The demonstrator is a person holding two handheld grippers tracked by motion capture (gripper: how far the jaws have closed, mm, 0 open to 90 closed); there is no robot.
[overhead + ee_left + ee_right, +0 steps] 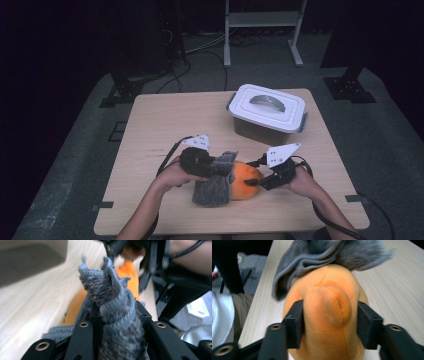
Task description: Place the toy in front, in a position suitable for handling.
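The soft orange plush toy (245,180) lies near the front of the pale wooden counter (165,120), half covered by a grey knitted sock (215,186). The left gripper (212,167) has its jaws clamped on the sock's bunched edge, apparently to work it along the toy, while the right gripper (252,181) steadies the toy, jaws pressing its rounded end. Behind them a white-lidded plastic storage box (267,112) stands closed, contents unseen.

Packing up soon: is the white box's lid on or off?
On. The lid sits flat over the box, handle up.
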